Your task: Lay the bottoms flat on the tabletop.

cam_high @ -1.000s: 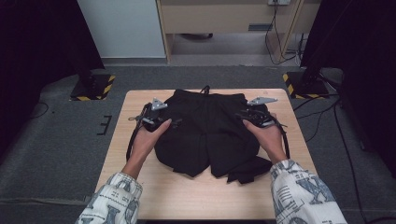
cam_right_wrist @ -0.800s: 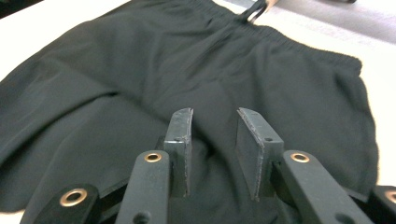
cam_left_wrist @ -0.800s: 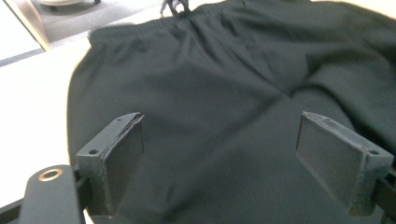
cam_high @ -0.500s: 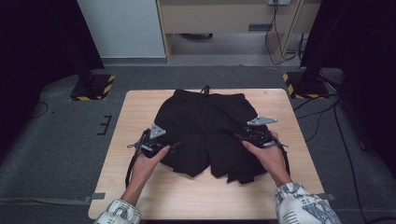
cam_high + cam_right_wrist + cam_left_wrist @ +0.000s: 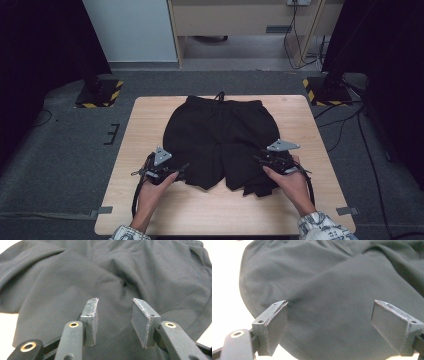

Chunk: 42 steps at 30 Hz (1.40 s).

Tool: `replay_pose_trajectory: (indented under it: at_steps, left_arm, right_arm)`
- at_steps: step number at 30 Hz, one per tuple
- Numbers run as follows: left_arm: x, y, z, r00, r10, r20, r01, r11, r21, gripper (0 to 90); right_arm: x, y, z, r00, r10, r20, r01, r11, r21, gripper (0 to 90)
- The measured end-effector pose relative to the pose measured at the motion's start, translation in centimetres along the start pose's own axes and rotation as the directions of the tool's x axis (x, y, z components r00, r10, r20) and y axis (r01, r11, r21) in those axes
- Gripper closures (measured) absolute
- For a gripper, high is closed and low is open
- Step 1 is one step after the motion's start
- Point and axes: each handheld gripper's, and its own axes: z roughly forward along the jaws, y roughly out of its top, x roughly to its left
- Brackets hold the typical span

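A pair of black shorts lies spread on the wooden table, waistband and drawstring at the far side, legs toward me. My left gripper sits at the near hem of the left leg. In the left gripper view its jaws stand wide open with the dark fabric lying under the gap. My right gripper is at the rumpled hem of the right leg. Its jaws have just been closing and stand partly open over the fabric, with no cloth pinched between the pads.
Bare wood runs along the table's left, right and near sides. Yellow-and-black striped stand bases sit on the grey floor beyond the far corners. Cables trail on the floor to the right. A wooden cabinet stands behind.
Both hands have drawn back from the middle of the shorts to the leg hems near me. The shorts now lie longer and flatter, with the waistband uncovered.
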Motion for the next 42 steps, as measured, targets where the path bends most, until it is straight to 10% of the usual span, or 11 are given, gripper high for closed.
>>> replay_pose_trajectory:
  at_steps: [6, 17, 21, 29, 37, 42]
  left_arm:
    - [-1.9, -0.1, -0.7, 0.9988, 0.046, 0.016, -0.046, 0.9989, -0.007, 11.0]
    - [-3.0, -1.2, 1.1, 0.9973, 0.004, 0.073, -0.009, 0.9979, 0.065, 5.1]
    - [-3.1, -1.1, 1.9, 0.9941, -0.008, 0.108, 0.000, 0.9976, 0.069, 3.7]
    - [-4.1, -1.3, 2.6, 0.9902, 0.053, 0.129, -0.067, 0.9922, 0.105, 10.4]
    - [-3.8, -1.5, 3.4, 0.9928, 0.065, 0.100, -0.078, 0.9893, 0.124, 34.9]
    - [-3.6, -1.2, 3.4, 0.9928, 0.096, 0.071, -0.103, 0.9892, 0.104, 65.6]
  right_arm:
    - [2.2, -1.1, -1.0, 0.9977, -0.049, -0.046, 0.048, 0.999, -0.020, 48.2]
    - [4.3, -4.0, 0.4, 0.9949, -0.097, -0.028, 0.098, 0.993, 0.058, 19.2]
    - [4.9, -4.9, 1.0, 0.9868, -0.162, -0.003, 0.162, 0.983, 0.089, 29.5]
    - [4.3, -4.3, 0.5, 0.9936, -0.111, -0.022, 0.111, 0.994, 0.018, 82.0]
    - [2.0, -1.5, -2.0, 0.9993, -0.001, -0.039, -0.003, 0.995, -0.104, 83.9]
    - [-1.2, 0.9, -1.9, 0.9977, 0.050, 0.045, -0.047, 0.996, -0.073, 83.5]
